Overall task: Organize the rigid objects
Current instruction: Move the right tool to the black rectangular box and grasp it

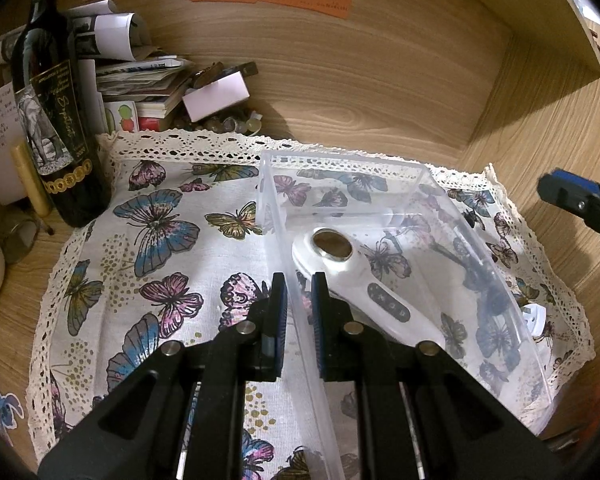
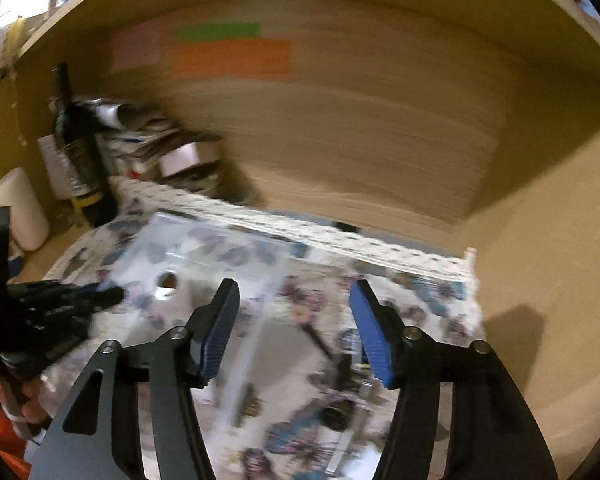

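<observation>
A clear plastic bin (image 1: 380,184) stands on a butterfly-print cloth (image 1: 148,240). A white handheld device (image 1: 352,276) with a round metal head lies inside it. My left gripper (image 1: 299,292) is shut on the bin's left wall, one finger outside and one inside. My right gripper (image 2: 294,320) is open and empty, held above the cloth to the right of the bin (image 2: 204,256); its view is blurred. The right gripper's tip also shows at the right edge of the left wrist view (image 1: 580,204). The left gripper shows at the left of the right wrist view (image 2: 112,294).
A dark wine bottle (image 1: 56,128) stands at the cloth's back left corner beside a pile of papers and small boxes (image 1: 156,80). Wooden shelf walls (image 1: 380,80) close the back and right. Small dark objects (image 2: 336,400) lie on the cloth under my right gripper.
</observation>
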Demonstrator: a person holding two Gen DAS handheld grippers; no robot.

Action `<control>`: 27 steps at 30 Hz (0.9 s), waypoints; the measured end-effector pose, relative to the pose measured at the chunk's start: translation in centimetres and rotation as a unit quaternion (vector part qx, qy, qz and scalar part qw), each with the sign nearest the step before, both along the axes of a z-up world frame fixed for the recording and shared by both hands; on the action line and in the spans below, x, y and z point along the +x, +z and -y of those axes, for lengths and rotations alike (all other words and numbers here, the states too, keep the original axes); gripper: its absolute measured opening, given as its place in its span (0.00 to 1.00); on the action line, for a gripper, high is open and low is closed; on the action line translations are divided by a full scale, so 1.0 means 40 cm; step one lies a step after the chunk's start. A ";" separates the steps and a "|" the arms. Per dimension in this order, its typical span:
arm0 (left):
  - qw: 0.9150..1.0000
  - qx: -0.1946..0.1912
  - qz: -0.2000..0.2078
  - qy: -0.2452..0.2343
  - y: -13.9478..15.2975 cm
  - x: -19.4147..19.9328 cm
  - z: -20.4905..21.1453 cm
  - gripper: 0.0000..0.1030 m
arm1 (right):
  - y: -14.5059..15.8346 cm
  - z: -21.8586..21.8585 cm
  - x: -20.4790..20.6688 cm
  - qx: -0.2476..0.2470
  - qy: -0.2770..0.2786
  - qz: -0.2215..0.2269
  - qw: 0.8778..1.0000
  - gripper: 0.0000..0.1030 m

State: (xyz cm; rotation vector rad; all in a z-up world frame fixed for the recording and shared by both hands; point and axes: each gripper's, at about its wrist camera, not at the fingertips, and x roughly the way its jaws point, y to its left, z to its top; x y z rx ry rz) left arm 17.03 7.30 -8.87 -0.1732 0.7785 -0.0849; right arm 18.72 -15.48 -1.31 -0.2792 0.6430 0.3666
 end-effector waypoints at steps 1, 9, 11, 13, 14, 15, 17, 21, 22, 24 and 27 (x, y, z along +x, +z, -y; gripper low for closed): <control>1.000 0.000 -0.001 0.000 -0.001 0.000 0.000 0.11 | -0.003 0.021 0.003 -0.001 -0.011 0.001 1.000 0.54; 1.000 0.010 -0.004 0.000 -0.002 0.002 0.005 0.11 | -0.112 0.159 0.078 -0.001 -0.088 -0.047 0.995 0.54; 1.000 0.010 -0.006 0.000 -0.003 0.002 0.005 0.11 | -0.149 0.177 0.103 0.000 -0.094 -0.070 0.993 0.54; 1.000 0.010 -0.007 -0.001 -0.004 0.001 0.004 0.11 | -0.179 0.186 0.120 0.002 -0.095 -0.087 0.992 0.54; 1.000 0.009 -0.008 -0.001 -0.004 0.002 0.003 0.11 | -0.189 0.188 0.130 0.002 -0.096 -0.093 0.991 0.54; 1.000 0.008 -0.008 -0.001 -0.004 0.002 0.003 0.11 | -0.197 0.193 0.138 0.003 -0.098 -0.098 0.990 0.54; 1.000 0.008 -0.009 -0.001 -0.003 0.001 0.004 0.11 | -0.212 0.194 0.161 0.008 -0.095 -0.112 0.989 0.54; 1.000 0.008 -0.010 0.000 -0.003 0.001 0.003 0.11 | -0.235 0.176 0.201 0.005 -0.078 -0.133 0.988 0.53; 1.000 0.008 -0.009 0.000 -0.003 0.001 0.004 0.11 | -0.240 0.171 0.205 0.003 -0.074 -0.136 0.988 0.53; 1.000 0.008 -0.009 0.000 -0.003 0.002 0.003 0.11 | -0.252 0.160 0.221 0.000 -0.065 -0.146 0.987 0.46; 1.000 0.007 -0.009 -0.001 -0.002 0.002 0.003 0.11 | -0.274 0.151 0.255 0.001 -0.065 -0.166 0.984 0.34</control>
